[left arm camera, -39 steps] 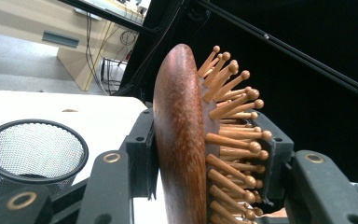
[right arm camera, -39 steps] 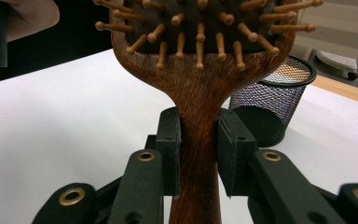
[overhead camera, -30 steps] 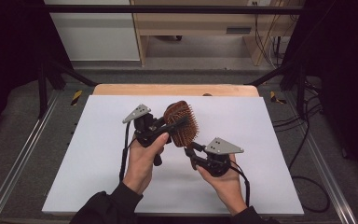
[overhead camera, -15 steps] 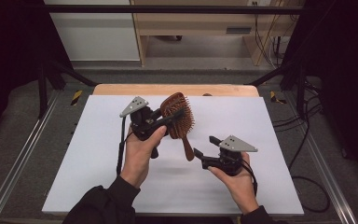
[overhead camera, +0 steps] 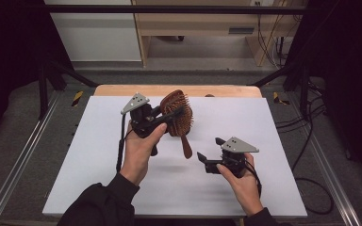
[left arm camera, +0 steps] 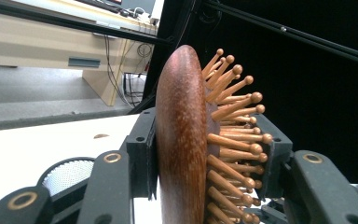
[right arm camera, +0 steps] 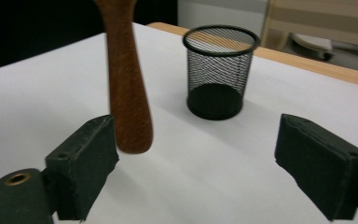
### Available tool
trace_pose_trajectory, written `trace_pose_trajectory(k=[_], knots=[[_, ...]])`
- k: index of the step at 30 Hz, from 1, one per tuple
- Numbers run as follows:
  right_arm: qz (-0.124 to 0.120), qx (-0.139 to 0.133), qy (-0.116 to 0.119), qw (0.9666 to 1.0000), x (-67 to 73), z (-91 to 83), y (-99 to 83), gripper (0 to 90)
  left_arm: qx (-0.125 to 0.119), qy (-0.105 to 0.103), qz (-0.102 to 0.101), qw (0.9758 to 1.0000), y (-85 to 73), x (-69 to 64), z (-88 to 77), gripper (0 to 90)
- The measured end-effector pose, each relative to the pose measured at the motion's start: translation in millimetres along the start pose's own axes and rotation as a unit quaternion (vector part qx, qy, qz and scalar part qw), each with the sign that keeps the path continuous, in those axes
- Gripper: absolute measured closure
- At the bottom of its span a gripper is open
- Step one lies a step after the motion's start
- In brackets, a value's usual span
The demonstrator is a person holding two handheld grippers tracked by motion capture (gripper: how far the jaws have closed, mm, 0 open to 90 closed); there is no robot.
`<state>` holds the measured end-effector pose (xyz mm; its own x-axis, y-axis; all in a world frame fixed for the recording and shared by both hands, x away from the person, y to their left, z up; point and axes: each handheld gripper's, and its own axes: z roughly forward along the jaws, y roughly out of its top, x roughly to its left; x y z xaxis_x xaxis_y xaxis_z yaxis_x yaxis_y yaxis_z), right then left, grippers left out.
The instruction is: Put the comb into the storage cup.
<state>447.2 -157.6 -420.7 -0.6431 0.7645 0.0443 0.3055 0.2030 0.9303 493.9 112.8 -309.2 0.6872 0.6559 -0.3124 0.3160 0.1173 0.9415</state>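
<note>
Black sleeves (overhead camera: 99,205), 2 black grippers

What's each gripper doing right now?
Left gripper: shut on the hairbrush head.
Right gripper: open, jaws just been opening, nothing gripped.

Bright table, dark surround

Overhead light washes the white table (overhead camera: 273,141) nearly to glare, with soft shadows under the hands; the room's sides fall to black. The right gripper view is softly blurred, especially the handle (right arm camera: 126,93) and cup (right arm camera: 219,70).
</note>
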Motion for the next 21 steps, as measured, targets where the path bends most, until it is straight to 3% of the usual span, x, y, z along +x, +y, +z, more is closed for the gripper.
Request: trace_pose_trajectory(k=[3,7,16,21], knots=[[-0.002,-0.008,0.016,0.9998,-2.9,-6.0,-0.1,10.4,0.002,0.003,0.009,1.0000,6.3,-0.7,0.2,51.3],[0.002,-0.013,0.012,0.9998,-8.9,-15.5,-1.7,9.5,0.005,0.004,0.024,0.9997,16.0,-3.4,1.7,51.3],[0.002,-0.034,-0.025,0.9991,-22.1,-33.3,-10.8,9.2,-0.002,0.012,0.044,0.9990,39.7,-6.2,3.2,51.2],[-0.016,-0.054,-0.040,0.9976,-23.6,-38.8,-13.9,8.0,-0.009,0.015,0.042,0.9990,49.2,-3.9,2.6,51.2]])
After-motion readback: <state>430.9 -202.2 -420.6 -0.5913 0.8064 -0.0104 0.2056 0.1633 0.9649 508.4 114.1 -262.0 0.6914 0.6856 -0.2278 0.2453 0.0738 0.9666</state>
